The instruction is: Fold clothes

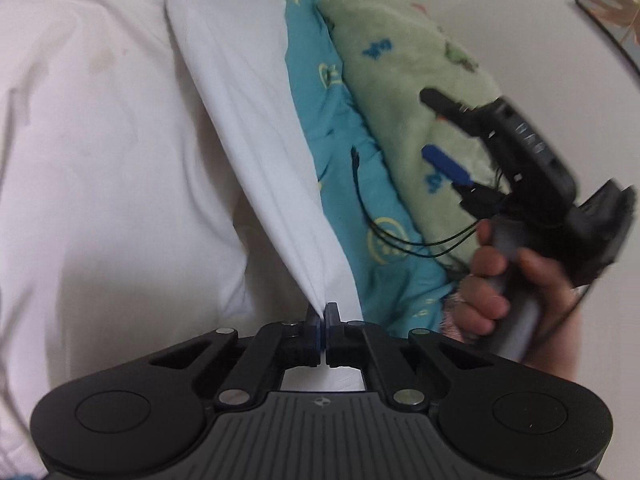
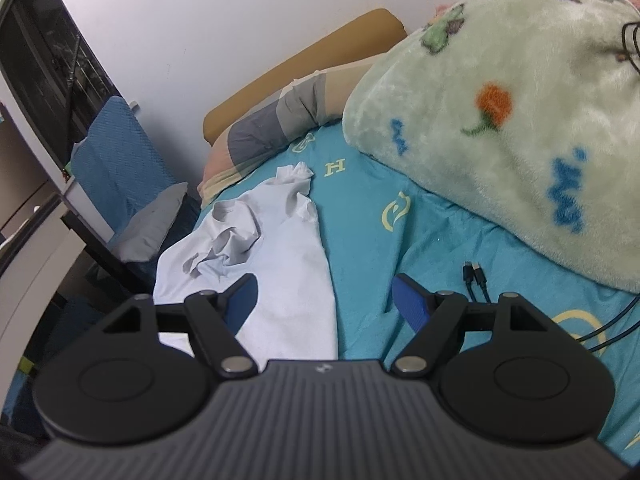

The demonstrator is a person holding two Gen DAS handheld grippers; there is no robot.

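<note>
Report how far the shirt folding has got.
Nothing looks folded yet. The left hand-held gripper is shut on an edge of the white shirt, pulling it taut; its top lies crumpled on the blue sheet. The right hand-held gripper is open, empty. All folds remain.

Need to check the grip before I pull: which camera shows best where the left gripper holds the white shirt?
The left wrist view: the left gripper is shut on a bunched edge of the white shirt. The right wrist view shows the shirt's crumpled far end, not the pinch.
</note>
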